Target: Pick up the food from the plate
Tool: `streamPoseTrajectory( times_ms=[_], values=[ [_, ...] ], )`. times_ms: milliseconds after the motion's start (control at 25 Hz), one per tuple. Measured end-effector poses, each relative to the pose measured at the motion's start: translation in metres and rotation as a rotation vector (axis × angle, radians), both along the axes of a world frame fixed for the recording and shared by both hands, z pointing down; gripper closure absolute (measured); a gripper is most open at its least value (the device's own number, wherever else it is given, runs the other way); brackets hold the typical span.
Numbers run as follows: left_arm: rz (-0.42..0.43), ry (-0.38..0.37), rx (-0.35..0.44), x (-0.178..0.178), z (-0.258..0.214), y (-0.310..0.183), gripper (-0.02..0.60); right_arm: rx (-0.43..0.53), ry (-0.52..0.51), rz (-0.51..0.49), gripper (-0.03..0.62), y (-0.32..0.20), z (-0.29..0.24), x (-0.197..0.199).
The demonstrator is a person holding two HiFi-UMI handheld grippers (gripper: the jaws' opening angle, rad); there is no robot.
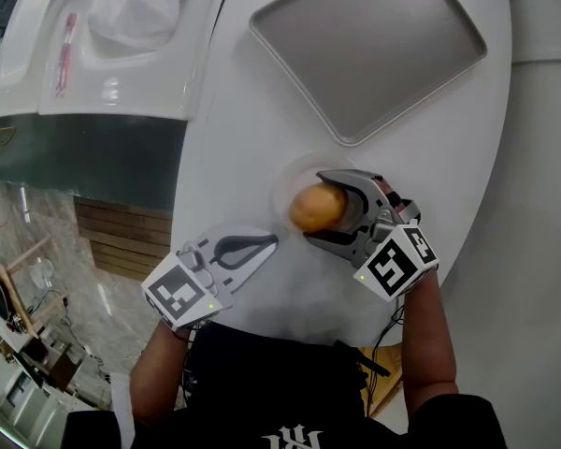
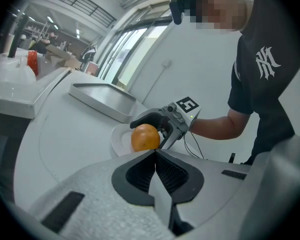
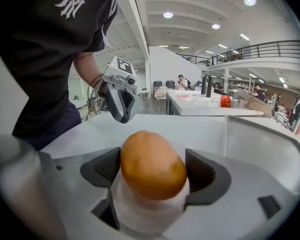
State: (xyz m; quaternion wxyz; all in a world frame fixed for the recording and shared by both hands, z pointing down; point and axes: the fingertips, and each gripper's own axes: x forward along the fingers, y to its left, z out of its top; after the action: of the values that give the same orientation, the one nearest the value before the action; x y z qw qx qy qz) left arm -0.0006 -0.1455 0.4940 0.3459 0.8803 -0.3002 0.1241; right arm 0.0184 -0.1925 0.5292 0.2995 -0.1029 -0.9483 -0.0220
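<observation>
Food: 1 piece, round, orange-brown, smooth. It sits over the middle of the plate; no view settles whether it rests on the plate or hangs just clear of it.

Plate: 1, small, white, round. Most of it is covered by the food and the jaws, and its rim is faint against the white table.

Right gripper: jaws stand one on each side of the food, both pads against its flanks, so it has the food clamped. Its marker cube is on the side of the plate nearest the person.

Left gripper: jaws pressed together at the tips, nothing between them. It lies low over the table just beside the plate, to the person's left of it, tips pointing toward the food. It has its own marker cube.

Count: 2 grippers, 2 marker cubes, 1 food, 1 plate, 1 tray.

Tray: grey, rectangular with rounded corners, bare, on the table beyond the plate. Its far side is cut off by the top edge of the head view.

White counter: beyond the plate to the left, off the table. The things on it are too washed out to name.
</observation>
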Motion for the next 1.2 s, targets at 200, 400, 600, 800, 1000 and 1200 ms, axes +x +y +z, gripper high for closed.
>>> streamPoseTrajectory(
  times_ms=[200, 400, 600, 800, 1000, 1200],
  values=[
    [-0.002, -0.005, 0.005, -0.005, -0.003, 0.004, 0.575, 0.001, 0.005, 0.01, 0.2, 0.002, -0.003, -0.001],
    [0.012, -0.019, 0.033, -0.008, -0.013, 0.014, 0.575, -0.021, -0.041, 0.079, 0.2, 0.001, -0.027, -0.001],
    [0.042, -0.017, 0.095, -0.016, -0.033, 0.027, 0.575, -0.037, -0.087, 0.155, 0.2, 0.01, -0.057, -0.005],
    [0.076, 0.007, 0.161, -0.022, -0.071, 0.047, 0.575, -0.033, -0.149, 0.216, 0.2, 0.038, -0.107, -0.006],
    [0.136, 0.016, 0.243, -0.026, -0.1, 0.071, 0.575, -0.045, -0.27, 0.314, 0.2, 0.07, -0.16, -0.007],
    [0.191, 0.04, 0.303, -0.027, -0.127, 0.106, 0.575, -0.037, -0.384, 0.429, 0.2, 0.112, -0.199, -0.002]
  ],
)
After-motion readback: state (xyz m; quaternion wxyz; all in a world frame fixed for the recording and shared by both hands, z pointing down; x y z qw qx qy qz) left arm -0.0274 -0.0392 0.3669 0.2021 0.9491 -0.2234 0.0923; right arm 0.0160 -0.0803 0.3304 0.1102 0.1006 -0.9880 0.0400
